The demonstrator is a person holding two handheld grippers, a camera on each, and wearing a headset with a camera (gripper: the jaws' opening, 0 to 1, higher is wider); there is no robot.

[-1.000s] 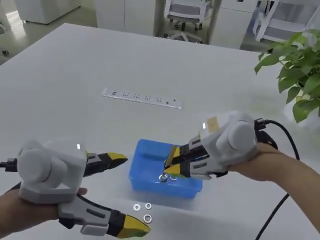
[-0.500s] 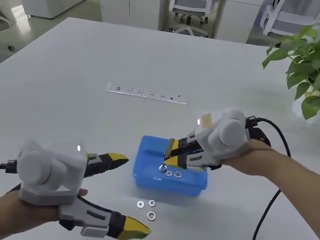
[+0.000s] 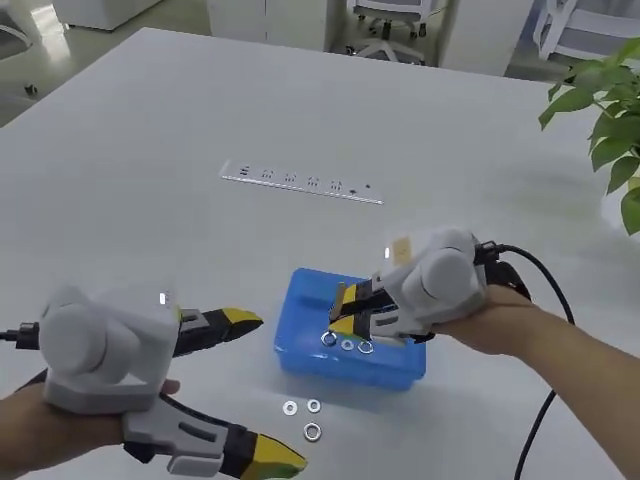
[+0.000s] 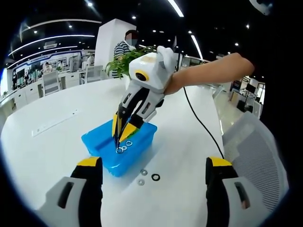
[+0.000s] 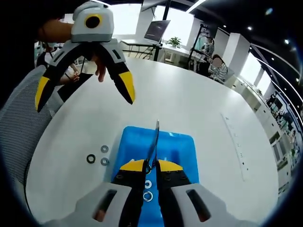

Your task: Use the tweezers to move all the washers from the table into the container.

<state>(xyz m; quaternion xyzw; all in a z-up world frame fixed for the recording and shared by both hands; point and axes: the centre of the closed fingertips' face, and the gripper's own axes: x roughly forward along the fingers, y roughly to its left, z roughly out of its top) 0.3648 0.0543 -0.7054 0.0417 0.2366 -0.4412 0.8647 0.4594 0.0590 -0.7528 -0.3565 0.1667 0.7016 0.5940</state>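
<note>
Right hand-held gripper (image 3: 345,312) sits centre-right in the head view over the blue container (image 3: 350,370) on the desk (image 3: 150,140). Its jaws are pressed together on the tweezers (image 5: 152,142). The tweezers' tips point down into the container, right at three collected washers (image 3: 347,344). Can't tell if a washer is between the tips. Left hand-held gripper (image 3: 262,392) is lower left, jaws spread wide, holding nothing. Three loose washers (image 3: 305,418) lie lower centre, near the container's front wall but not touching it. Power strip (image 3: 300,183) is higher up, well apart.

Looks like the drop-off, with three to go. To do it well:
- Keep the tips low inside the walls when releasing, so nothing bounces out.
- Lift straight up clear of the rim.
- Come down on the nearest loose washer with one tip through the hole and pinch gently; thin flat rings likely skid on a smooth desk.

Views: the right gripper view gives the thin tweezers running up from the jaws over the blue floor; in the head view the gripper body hides most of that. The left gripper view gives a side-on look, tips down among the collected washers.
</note>
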